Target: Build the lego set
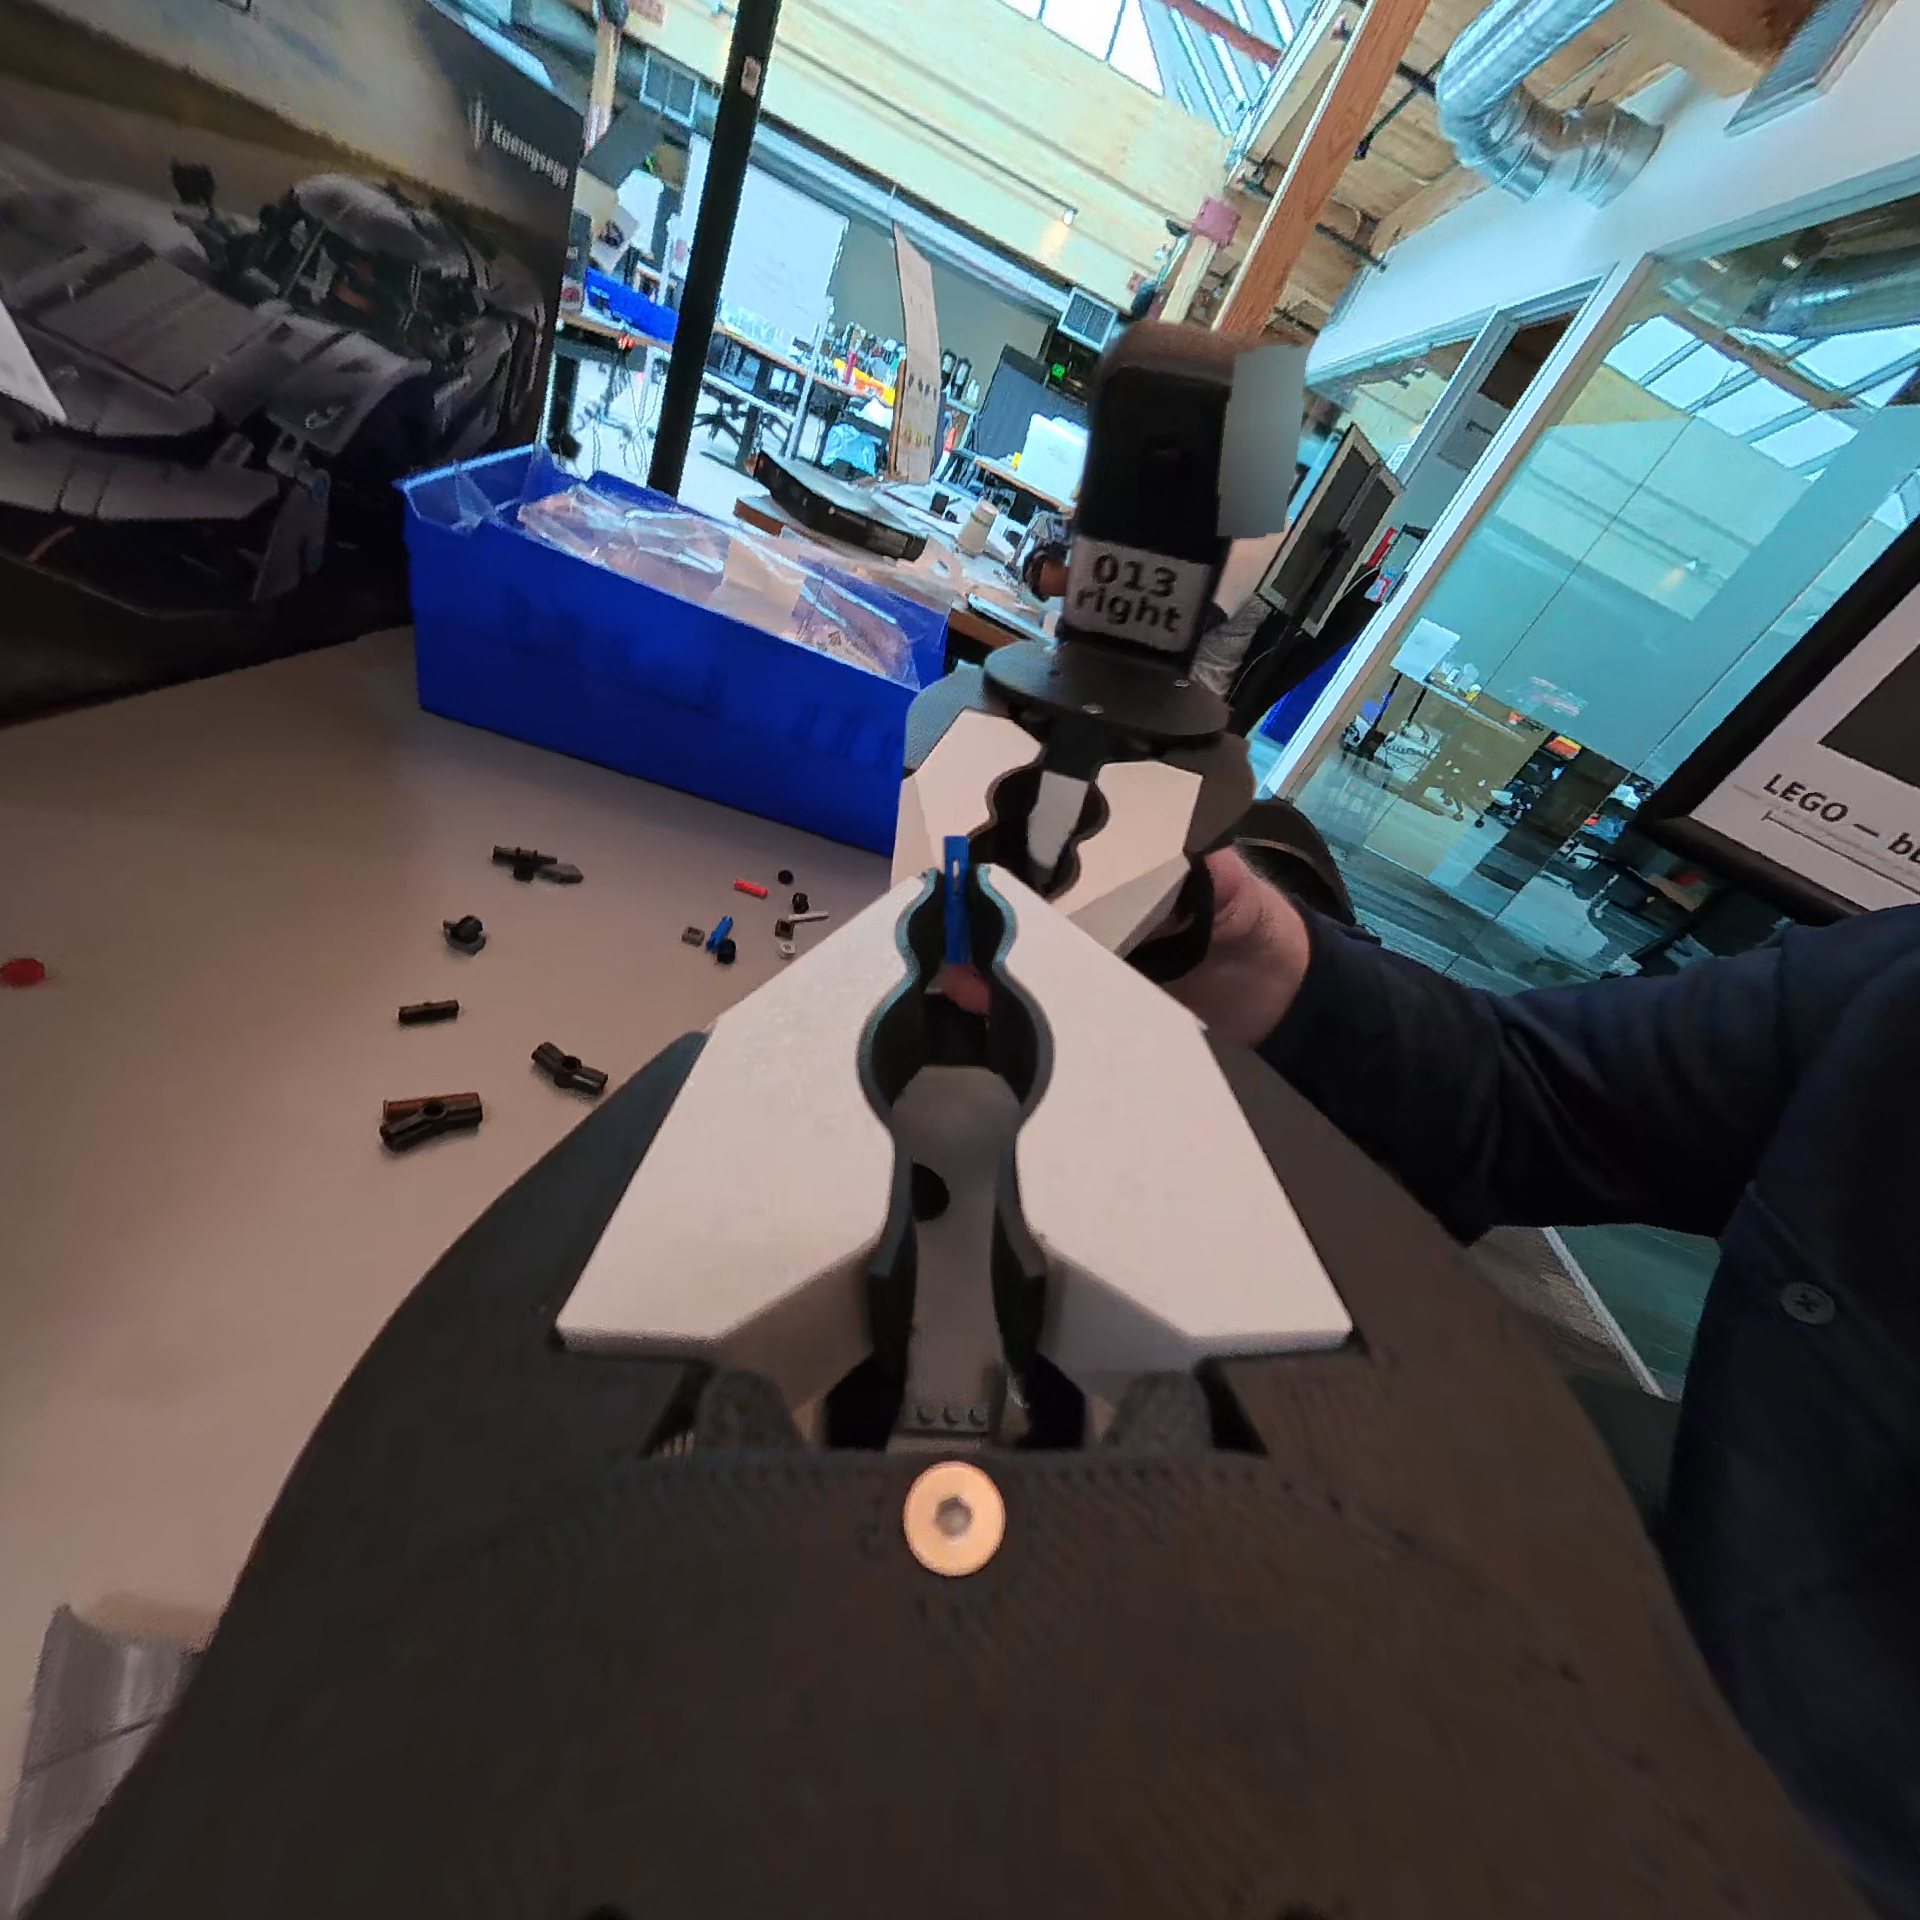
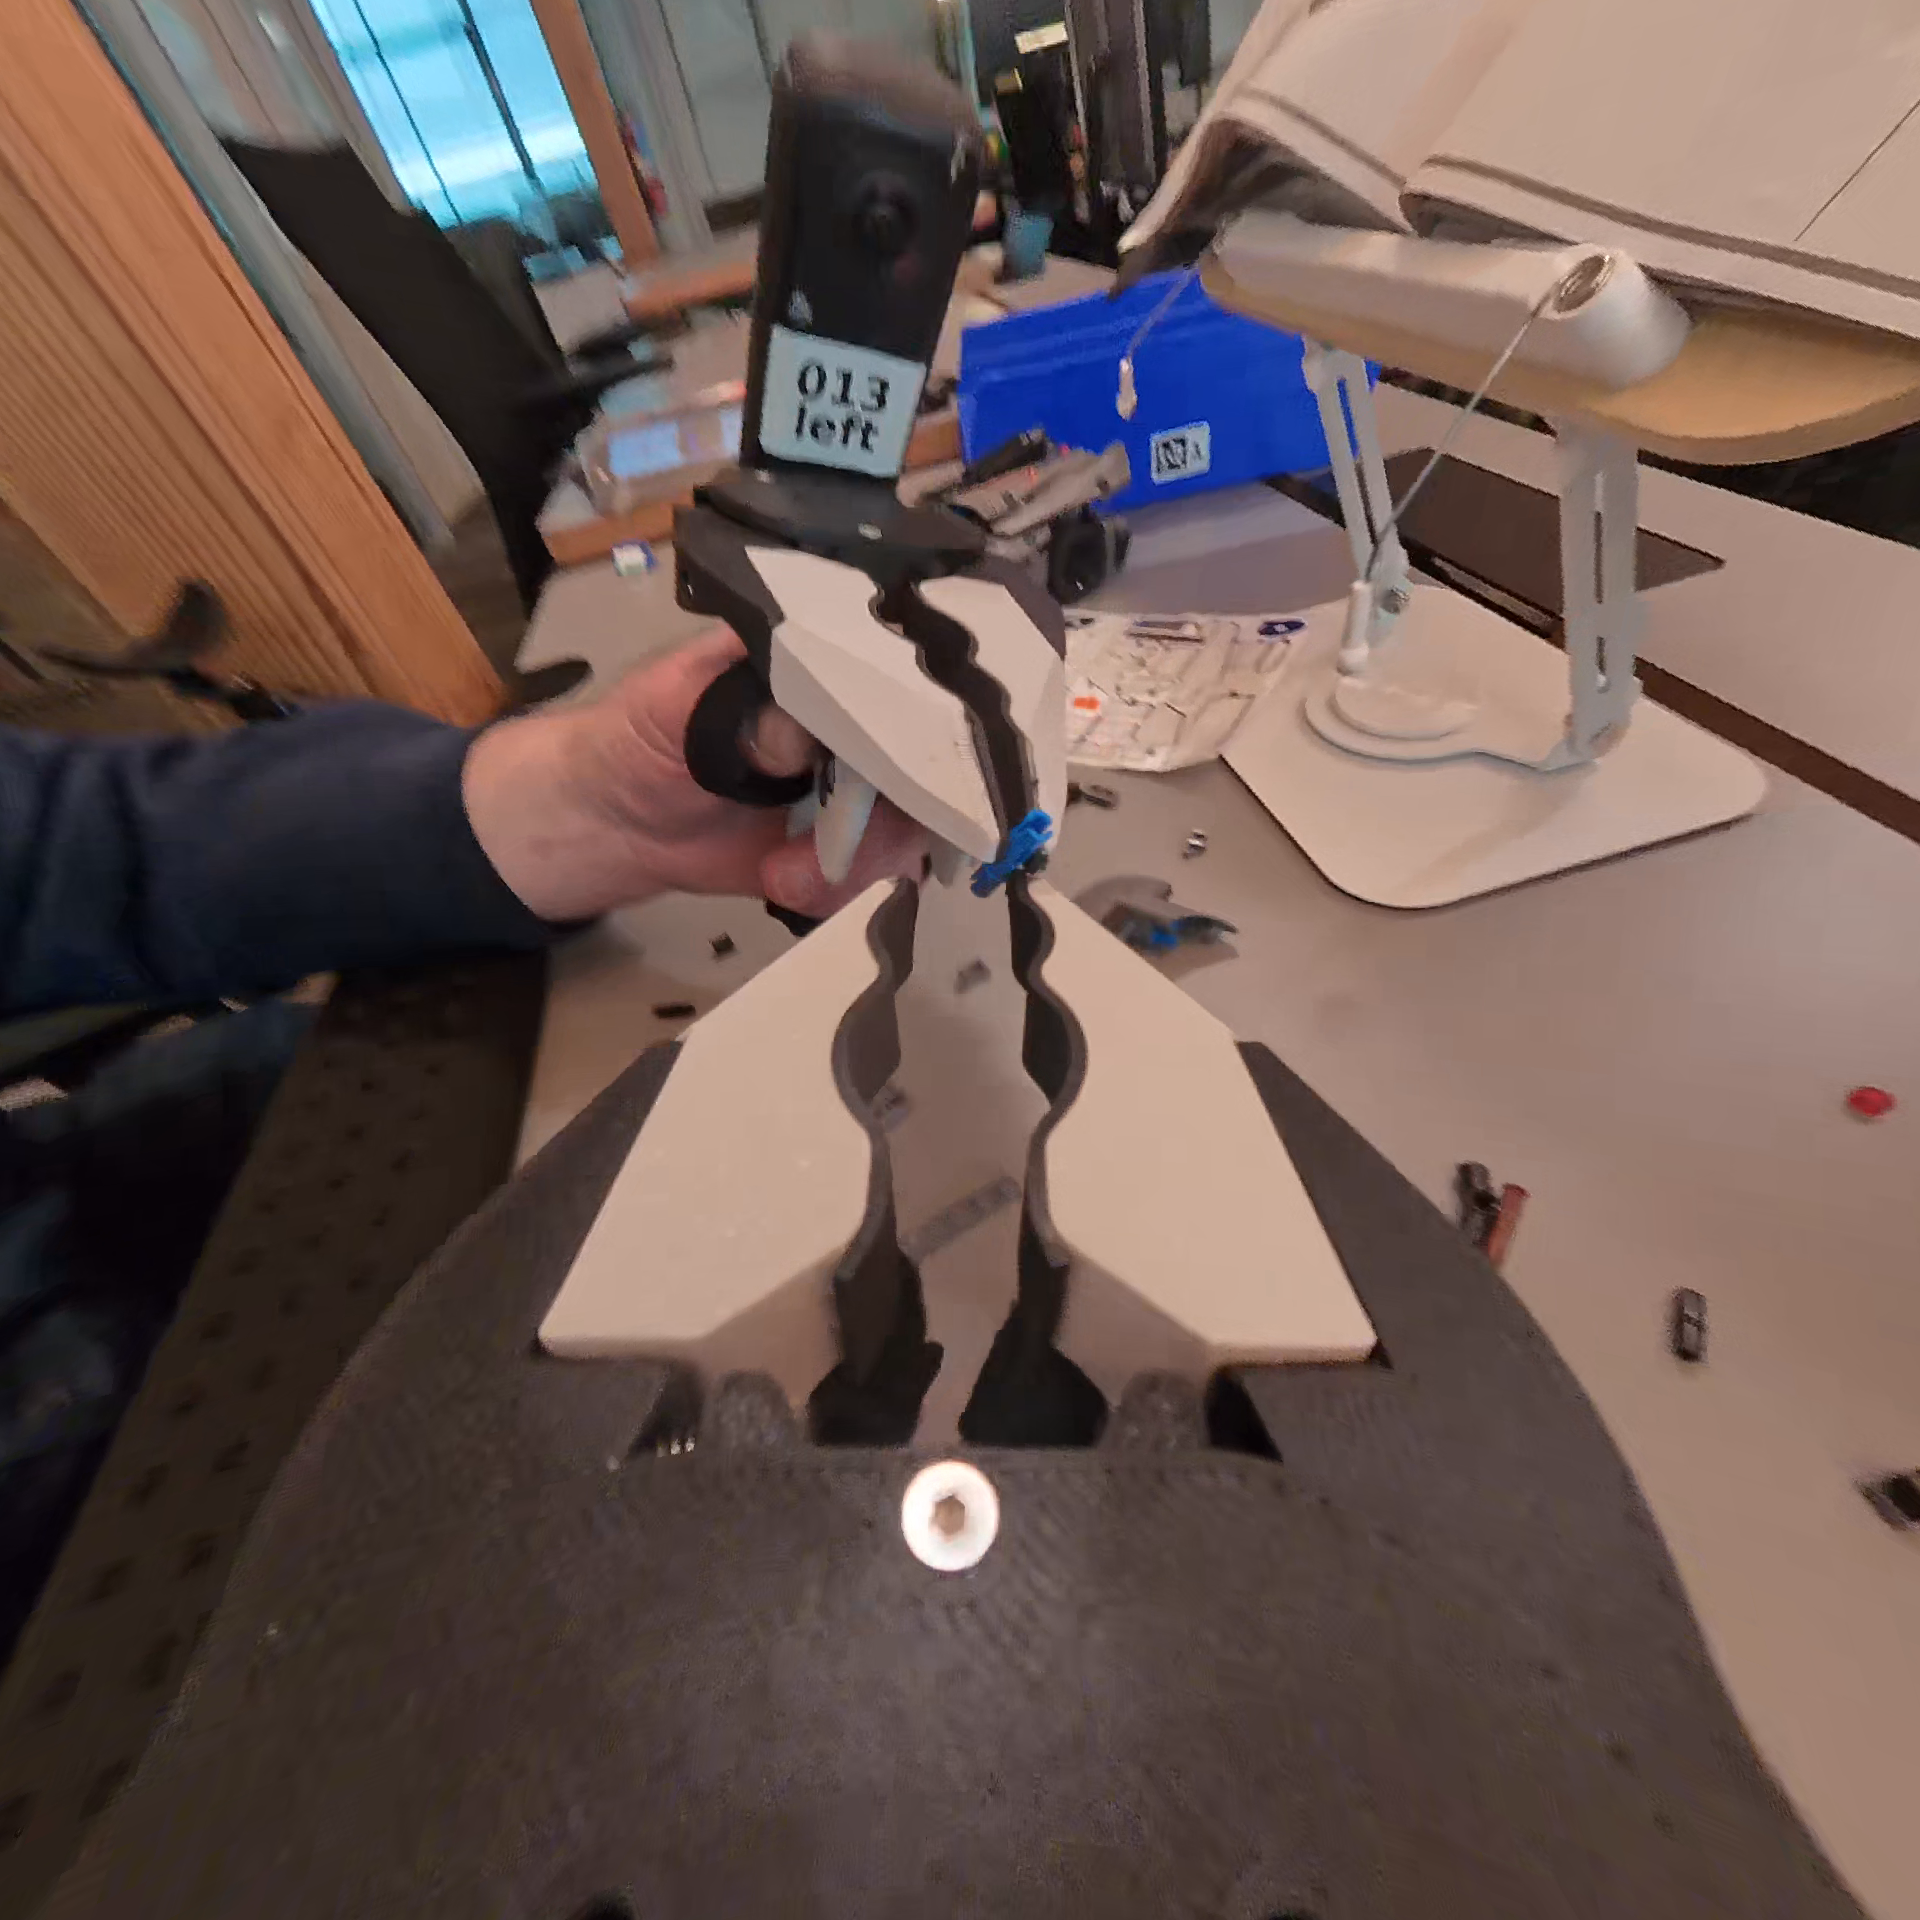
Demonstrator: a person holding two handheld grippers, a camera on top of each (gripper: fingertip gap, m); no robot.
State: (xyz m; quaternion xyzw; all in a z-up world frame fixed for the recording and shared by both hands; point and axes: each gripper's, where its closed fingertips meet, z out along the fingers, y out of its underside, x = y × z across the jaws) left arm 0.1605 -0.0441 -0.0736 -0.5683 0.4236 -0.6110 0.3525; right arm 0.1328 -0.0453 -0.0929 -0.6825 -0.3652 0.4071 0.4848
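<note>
The left hand-held gripper (image 1: 951, 883) is closed to a narrow gap on a blue pin (image 1: 956, 896), held above the tabletop (image 1: 208, 1195) with the pin standing out past the fingertips. The right hand-held gripper (image 2: 956, 894) is parted to a medium gap and holds nothing; its tips sit just beside the blue pin (image 2: 1013, 847), tip to tip with the left hand-held gripper (image 2: 997, 831).

Left wrist view only: a large dark box (image 1: 260, 332) standing at the rear, a blue bin (image 1: 665, 665) with clear bags (image 1: 727, 561) inside, and loose black pieces (image 1: 431, 1117) plus a small cluster of mixed pieces (image 1: 748, 925) on the tabletop. A red piece (image 1: 23, 971) lies near the left edge. The right hand-held gripper (image 1: 1049, 862) and the hand (image 1: 1242, 935) holding it appear here from the front.

Right wrist view only: a white stand (image 2: 1455, 644) carrying an open booklet (image 2: 1610, 156), a part-built grey model (image 2: 1039, 488) in front of the blue bin (image 2: 1143, 395), a sheet (image 2: 1164, 686) beside the stand base, and scattered pieces (image 2: 1486, 1205) with a red piece (image 2: 1867, 1101) to the right. The other hand (image 2: 644, 790) grips the left unit.

Both grippers meet in mid-air, well clear of the tabletop (image 2: 1455, 1039). The tabletop is pale grey. Behind it is an open workshop with timber beams, ducting and glass partitions.
</note>
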